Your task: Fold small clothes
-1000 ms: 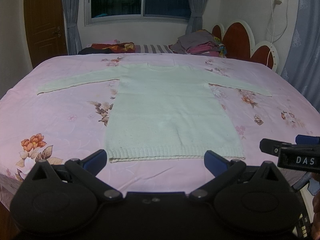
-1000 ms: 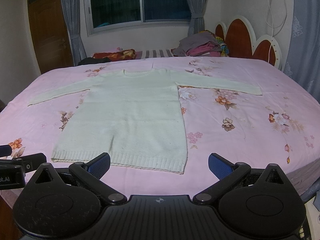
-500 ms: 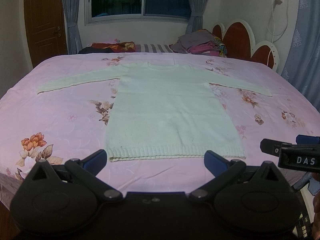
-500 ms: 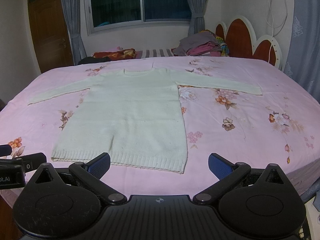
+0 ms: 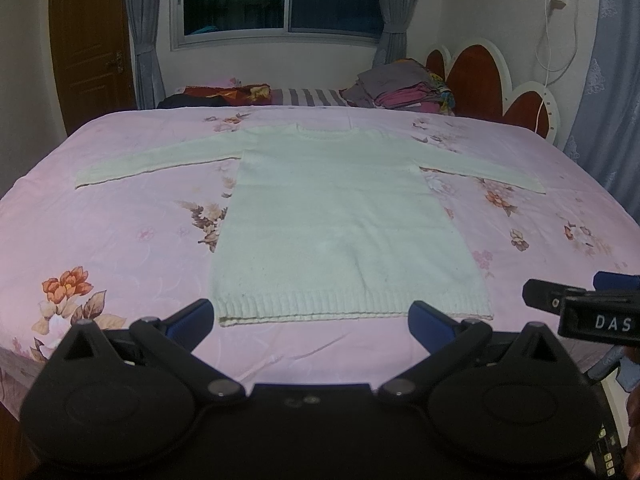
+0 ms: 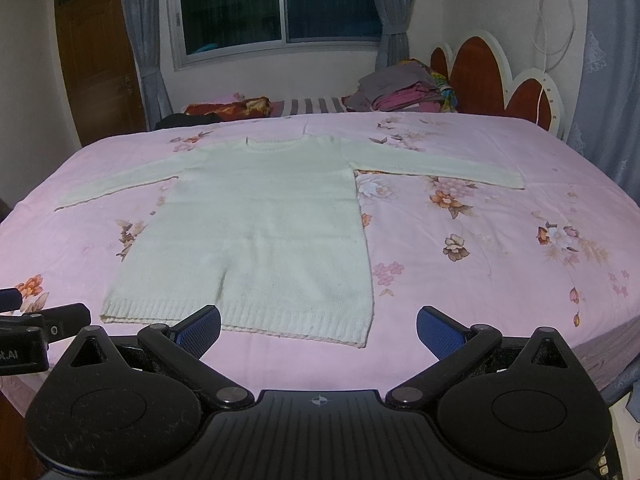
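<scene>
A pale cream knit sweater [image 5: 340, 216] lies flat on the pink floral bedsheet [image 5: 120, 240], sleeves spread out to both sides, ribbed hem nearest me. It also shows in the right wrist view [image 6: 260, 232]. My left gripper [image 5: 310, 318] is open and empty, just short of the hem's middle. My right gripper [image 6: 318, 326] is open and empty, near the hem's right corner. The right gripper shows at the right edge of the left wrist view [image 5: 580, 308]; the left gripper shows at the left edge of the right wrist view [image 6: 36, 324].
A pile of folded clothes [image 5: 404, 88] and a striped pillow [image 5: 308, 96] sit at the far side of the bed. A red and white headboard [image 5: 496, 84] stands at the far right. A wooden door [image 5: 92, 40] is at the far left.
</scene>
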Motion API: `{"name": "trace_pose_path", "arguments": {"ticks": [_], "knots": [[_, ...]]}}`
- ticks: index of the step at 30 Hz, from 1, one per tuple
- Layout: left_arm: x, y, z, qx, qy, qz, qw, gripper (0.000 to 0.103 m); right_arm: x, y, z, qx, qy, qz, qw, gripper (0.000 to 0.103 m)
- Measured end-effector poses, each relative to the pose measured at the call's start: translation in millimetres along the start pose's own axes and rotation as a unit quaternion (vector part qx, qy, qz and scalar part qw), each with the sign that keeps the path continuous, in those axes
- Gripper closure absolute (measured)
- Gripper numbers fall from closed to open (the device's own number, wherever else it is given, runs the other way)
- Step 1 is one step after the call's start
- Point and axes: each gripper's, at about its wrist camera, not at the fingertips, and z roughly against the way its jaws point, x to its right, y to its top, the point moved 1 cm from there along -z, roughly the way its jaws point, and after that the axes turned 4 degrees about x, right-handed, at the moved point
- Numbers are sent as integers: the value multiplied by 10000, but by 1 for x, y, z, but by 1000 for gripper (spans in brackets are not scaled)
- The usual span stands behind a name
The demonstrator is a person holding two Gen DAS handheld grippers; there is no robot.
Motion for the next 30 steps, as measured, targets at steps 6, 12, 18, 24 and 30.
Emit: {"name": "trace_pose_path", "arguments": {"ticks": [6, 12, 18, 24, 30], "knots": [[-3, 15, -8, 117, -14, -12, 9999, 0, 7, 11, -5, 72, -109, -26, 9999, 0], [-2, 31, -23, 216, -101, -110, 9997, 0, 12, 20, -15, 118, -312, -109, 9994, 0], [-8, 48, -42, 292, -280, -229, 9989, 0, 18, 33, -31, 162, -584, -307, 9977, 0], [-19, 64, -69, 298, -433, -480, 9975, 0, 16, 48, -54, 244, -897, -554, 9941, 0], [-29, 81, -100, 247, -604, -563, 9963, 0, 21, 60, -75, 277, -1216, -814, 9888, 0]]}}
